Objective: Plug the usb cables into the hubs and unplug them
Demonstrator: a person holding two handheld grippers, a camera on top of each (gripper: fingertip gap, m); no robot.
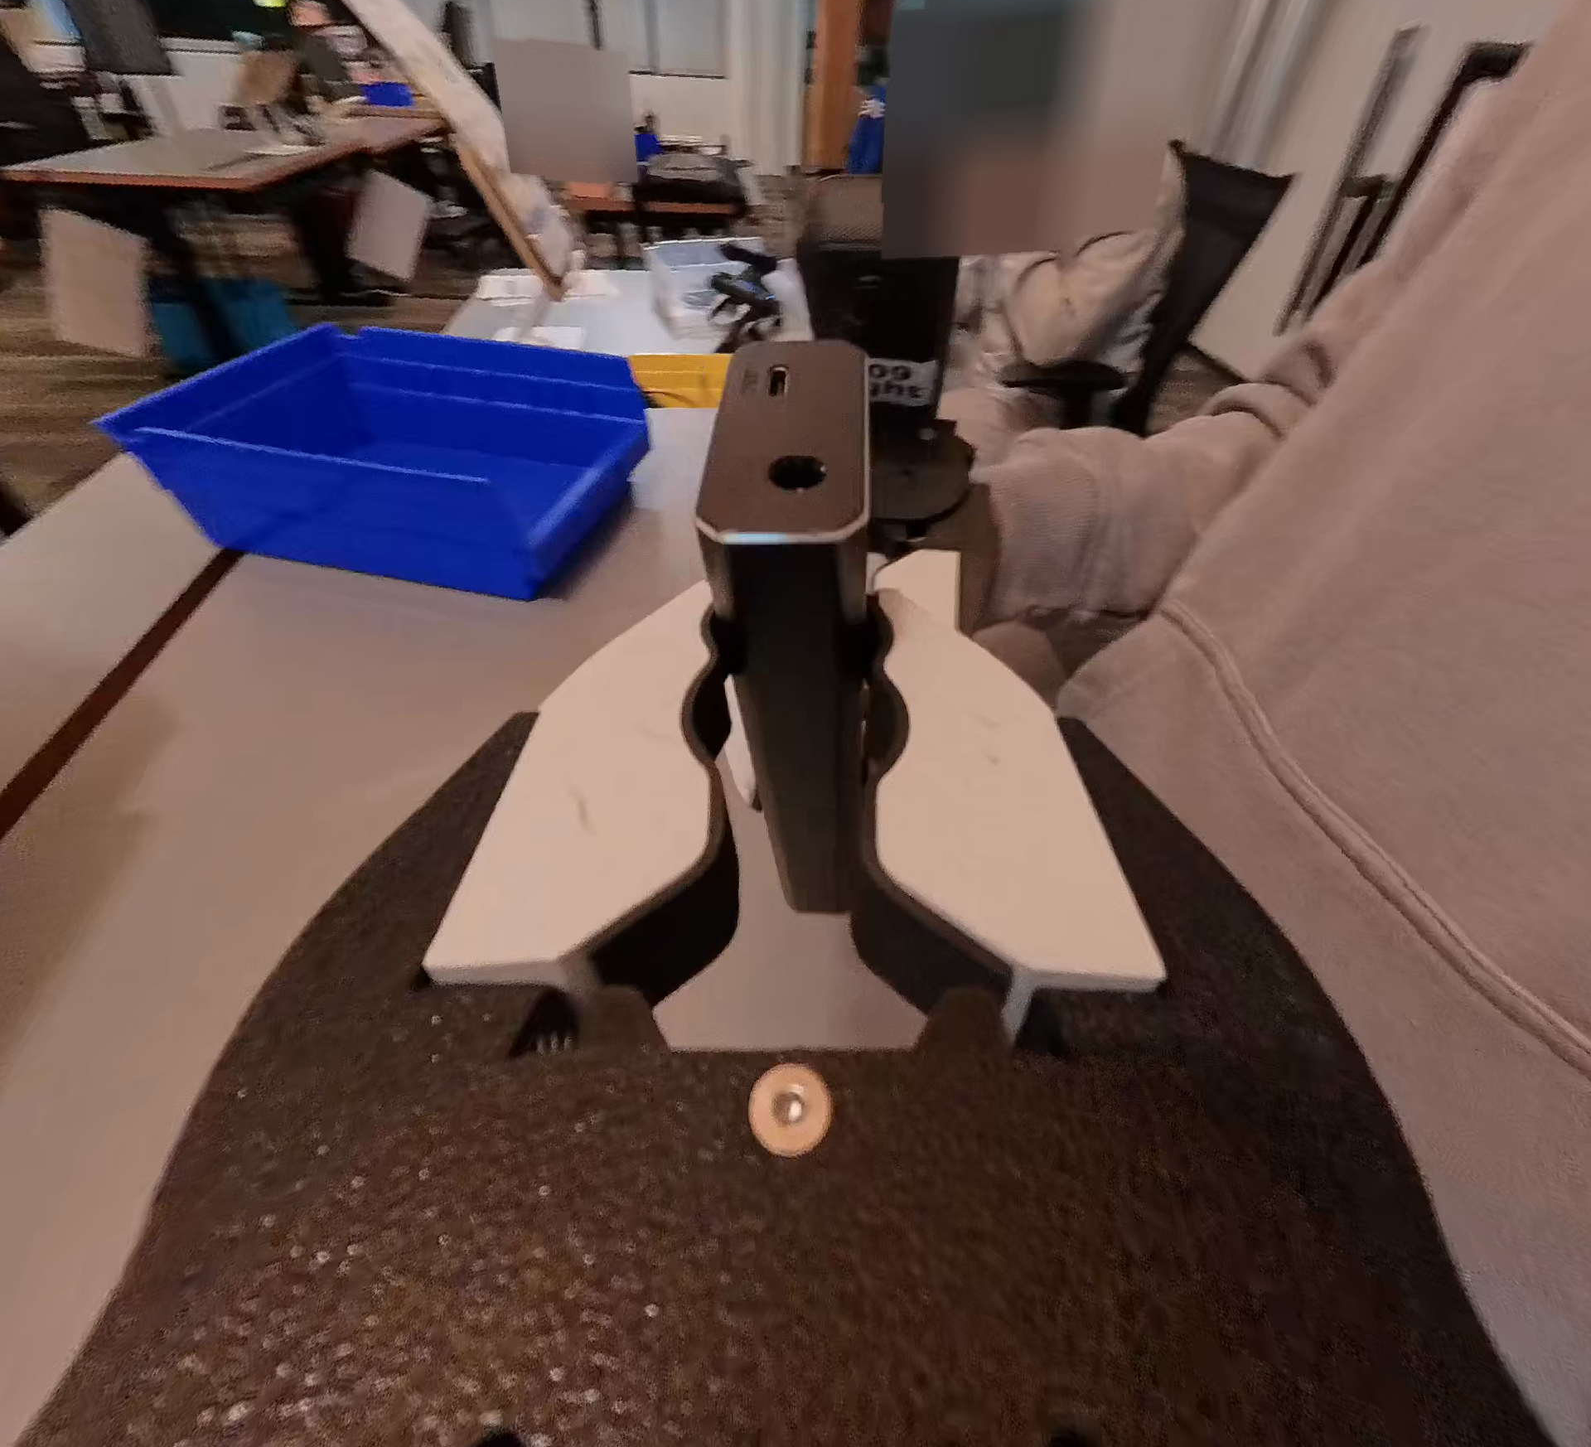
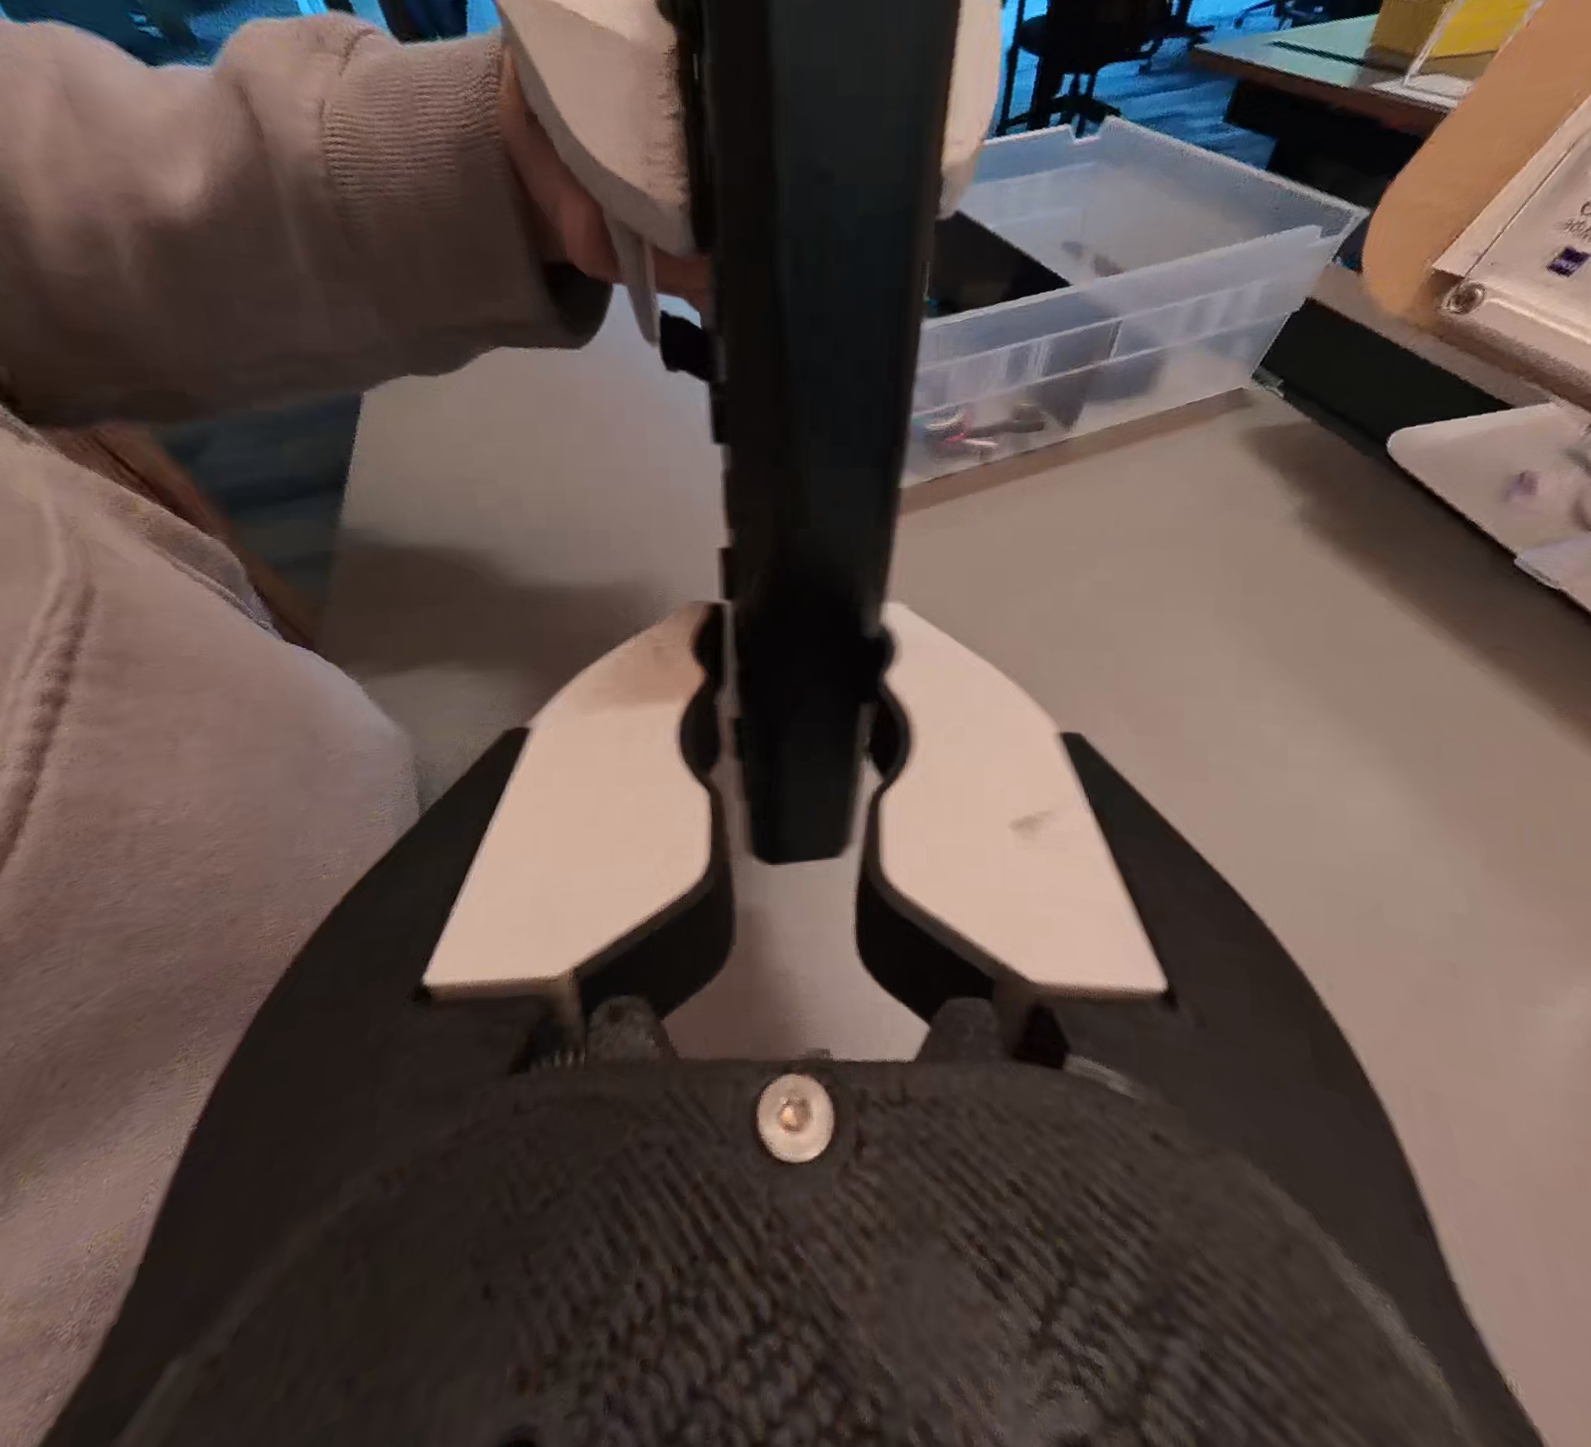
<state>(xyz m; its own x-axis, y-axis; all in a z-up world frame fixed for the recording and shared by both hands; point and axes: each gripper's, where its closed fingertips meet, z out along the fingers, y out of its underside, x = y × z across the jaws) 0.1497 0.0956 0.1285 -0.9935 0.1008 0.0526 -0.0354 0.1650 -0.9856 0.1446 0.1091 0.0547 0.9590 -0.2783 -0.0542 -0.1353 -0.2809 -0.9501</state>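
Observation:
In the left wrist view my left gripper [image 1: 796,613] is shut on a dark grey hub [image 1: 788,458]. The hub points away from me, and its end face shows a small slot port and a round hole. In the right wrist view my right gripper [image 2: 801,631] is shut on the near end of a long dark hub [image 2: 818,286]. Further up, that hub is clamped between the white fingers [image 2: 594,71] of the left gripper, which a hand in a grey sleeve holds. No cable shows in either view.
A blue bin [image 1: 387,458] sits on the grey table [image 1: 258,760] to the left, with a yellow bin [image 1: 680,377] behind it. A clear plastic bin [image 2: 1119,269] and a white tray [image 2: 1481,476] lie to the right. The person's grey sleeve [image 1: 1377,545] fills the right side.

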